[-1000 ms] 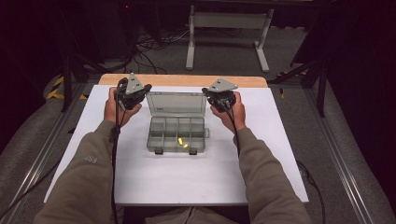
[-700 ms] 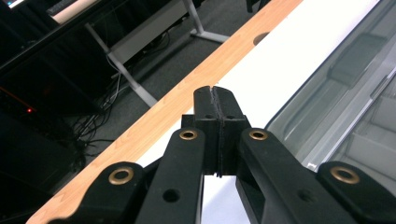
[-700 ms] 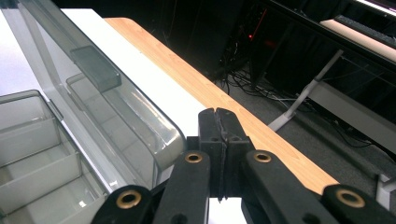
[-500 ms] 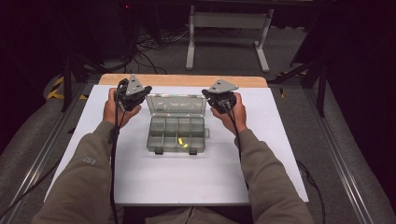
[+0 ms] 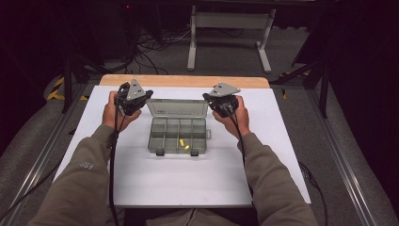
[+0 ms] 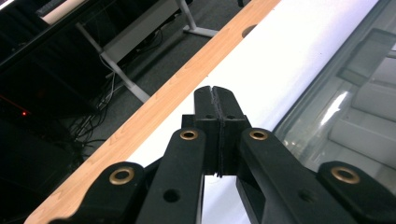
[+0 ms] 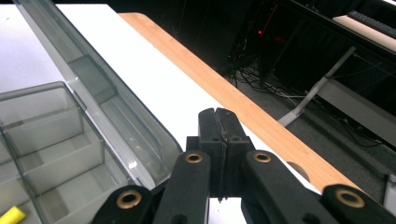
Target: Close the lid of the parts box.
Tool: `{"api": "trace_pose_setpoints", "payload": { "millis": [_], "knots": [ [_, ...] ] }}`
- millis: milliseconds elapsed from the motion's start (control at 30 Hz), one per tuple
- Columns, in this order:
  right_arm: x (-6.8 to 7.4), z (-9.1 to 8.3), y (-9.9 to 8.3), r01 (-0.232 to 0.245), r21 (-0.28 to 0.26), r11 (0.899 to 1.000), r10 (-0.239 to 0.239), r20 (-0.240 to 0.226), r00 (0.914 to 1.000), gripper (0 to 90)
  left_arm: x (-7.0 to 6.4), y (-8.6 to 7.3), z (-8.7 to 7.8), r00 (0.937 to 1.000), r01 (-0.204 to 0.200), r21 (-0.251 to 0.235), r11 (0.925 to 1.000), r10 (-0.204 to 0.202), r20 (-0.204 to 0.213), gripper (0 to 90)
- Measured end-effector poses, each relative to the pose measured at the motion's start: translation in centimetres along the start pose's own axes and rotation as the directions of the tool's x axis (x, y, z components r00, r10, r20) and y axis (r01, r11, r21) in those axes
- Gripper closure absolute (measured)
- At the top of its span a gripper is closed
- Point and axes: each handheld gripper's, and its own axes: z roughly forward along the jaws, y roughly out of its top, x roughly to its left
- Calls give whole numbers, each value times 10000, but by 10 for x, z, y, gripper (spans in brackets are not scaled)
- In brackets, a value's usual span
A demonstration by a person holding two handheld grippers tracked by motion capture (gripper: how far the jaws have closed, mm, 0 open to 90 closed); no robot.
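Note:
A clear grey compartment box lies open at the middle of the white table, its lid standing up at the back. Two small yellow pieces lie in its front compartments; one yellow piece shows in the right gripper view. My left gripper is held at the lid's left end, jaws pressed together with nothing between them. My right gripper is at the lid's right end, likewise shut and empty. The lid and box wall show beside each pair of jaws.
The white table top has a wooden strip along its far edge. Beyond it a white metal stand and cables lie on the dark floor. Metal rails run along both sides of the table.

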Motion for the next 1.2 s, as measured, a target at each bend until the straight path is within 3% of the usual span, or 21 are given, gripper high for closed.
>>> {"api": "trace_pose_setpoints", "payload": {
  "millis": [433, 1200],
  "knots": [
    [6, -11, -2, -9, 76, 10000, 10, -232, 9997, 900, -8, -4, -10, 9993, -287, -106, 9995, 289, 215, 896],
    [27, -26, -7, 467, 1, 9989, -465, -846, 9953, 900, -24, -2, -25, 9935, -861, -331, 9957, 883, 713, 896]
  ]
}}
